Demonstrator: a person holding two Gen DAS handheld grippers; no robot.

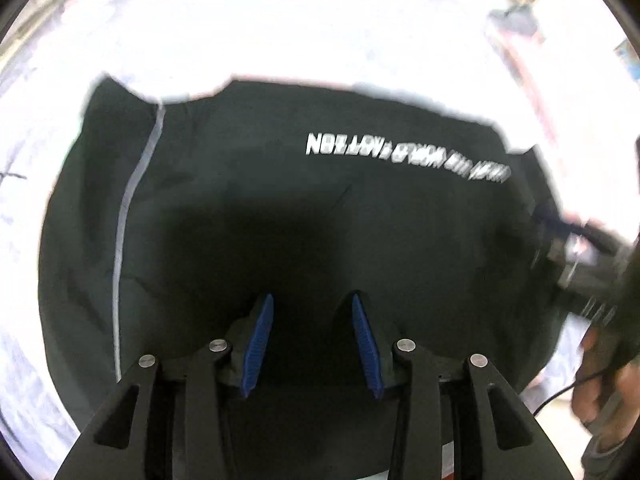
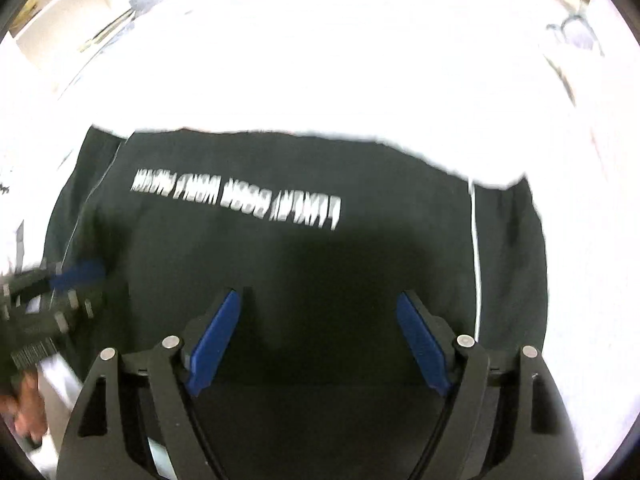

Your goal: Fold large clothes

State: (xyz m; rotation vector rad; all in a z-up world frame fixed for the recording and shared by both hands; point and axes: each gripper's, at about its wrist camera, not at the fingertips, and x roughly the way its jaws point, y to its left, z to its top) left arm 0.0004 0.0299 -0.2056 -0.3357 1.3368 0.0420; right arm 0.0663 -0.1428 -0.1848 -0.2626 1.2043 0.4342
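- The black garment (image 1: 248,208) lies flat on a white surface (image 1: 280,28), right under and ahead of both claws. It looks folded into a wide block, long axis running side to side across each view.
- A thin white stripe (image 1: 124,216) runs front to back, left of the left gripper (image 1: 312,344) and right of the right gripper (image 2: 318,336), so there's piping near each side edge.
- White block lettering (image 1: 404,152) sits ahead of the claws and reads upside down from here. It's too blurred to make out properly; the left view's last bit looks like "...TION".
- The left gripper's blue pads stand partly apart with nothing pinched, just dark cloth below.
- The right gripper's jaws are spread wide, nothing between them either.
- Each view catches the other gripper at its edge, with a hand (image 1: 600,392) holding it.
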